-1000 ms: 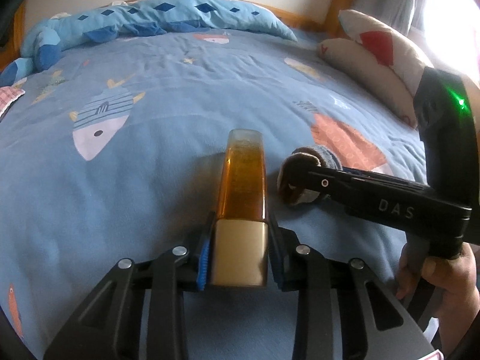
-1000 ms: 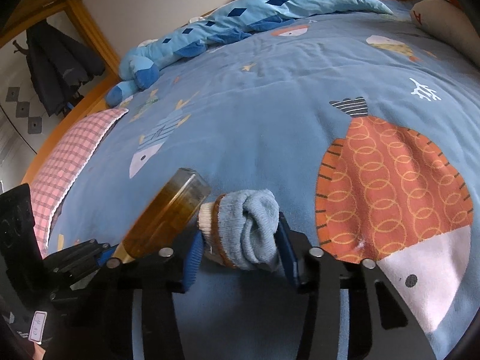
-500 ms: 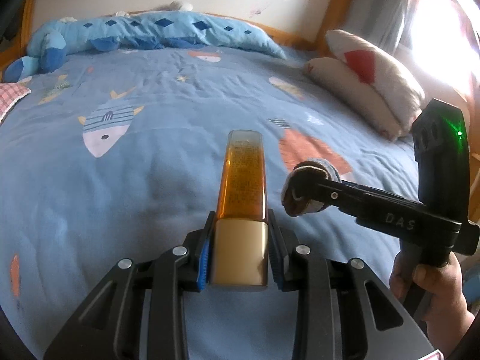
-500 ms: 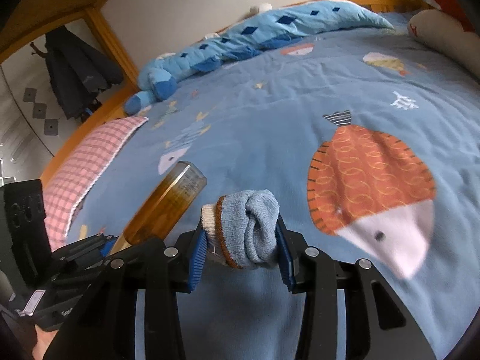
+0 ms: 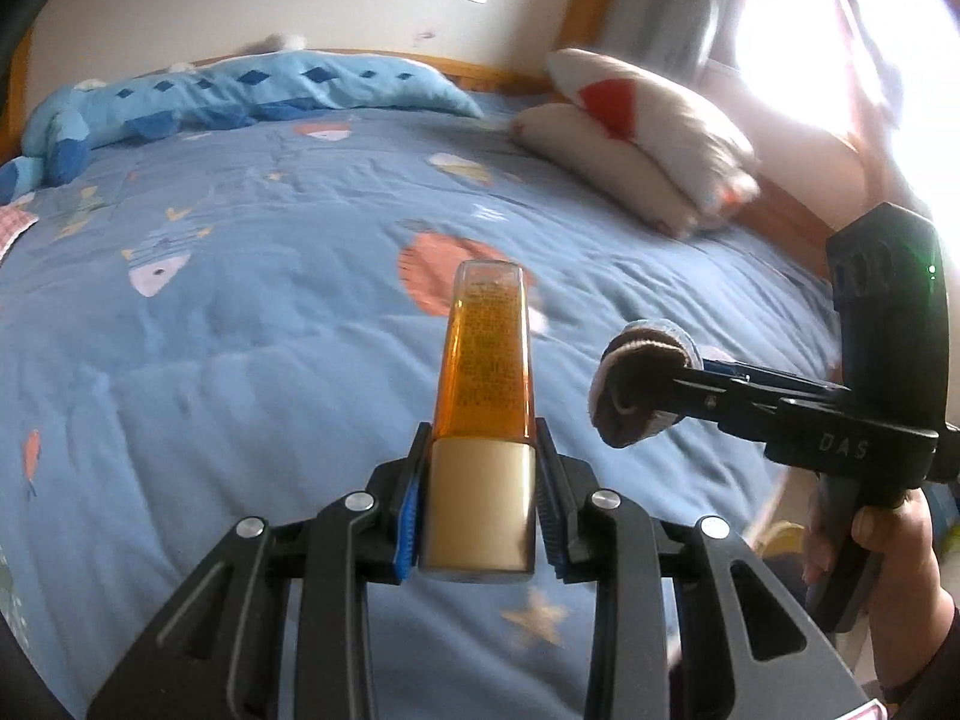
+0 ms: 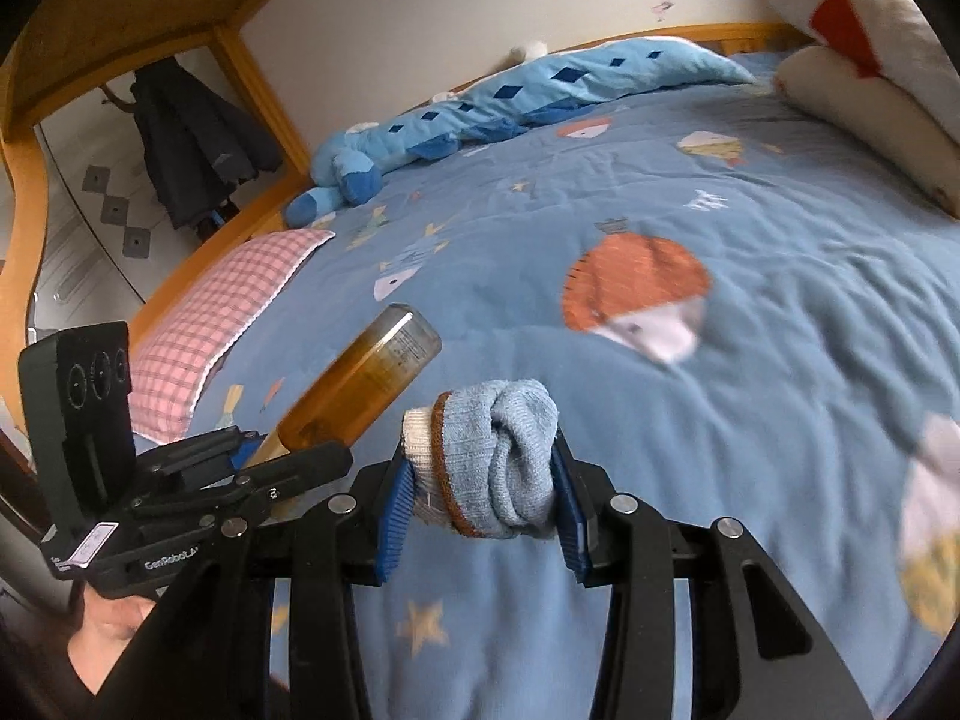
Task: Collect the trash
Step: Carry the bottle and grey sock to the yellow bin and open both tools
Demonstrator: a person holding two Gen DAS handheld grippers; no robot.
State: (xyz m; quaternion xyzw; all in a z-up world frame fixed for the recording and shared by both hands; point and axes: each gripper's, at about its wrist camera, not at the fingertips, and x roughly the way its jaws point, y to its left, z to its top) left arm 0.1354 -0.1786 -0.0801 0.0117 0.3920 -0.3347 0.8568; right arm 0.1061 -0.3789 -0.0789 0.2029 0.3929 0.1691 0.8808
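Note:
My left gripper (image 5: 478,498) is shut on the cream cap of an amber bottle (image 5: 485,372) and holds it in the air above the bed, pointing forward. The bottle also shows in the right wrist view (image 6: 360,384), left of the sock. My right gripper (image 6: 480,492) is shut on a rolled light-blue sock (image 6: 492,456) with a brown and cream cuff, held above the blanket. In the left wrist view the sock (image 5: 636,384) hangs to the right of the bottle.
A blue fish-print blanket (image 5: 240,312) covers the bed. A long blue plush toy (image 5: 198,102) lies along the far edge. White and red pillows (image 5: 648,138) lie at the back right. A pink checked pillow (image 6: 228,324) lies at the left. A wooden frame (image 6: 258,78) surrounds the bed.
Both grippers have lifted away from the blanket and drawn back, each keeping its object. More of the room shows now.

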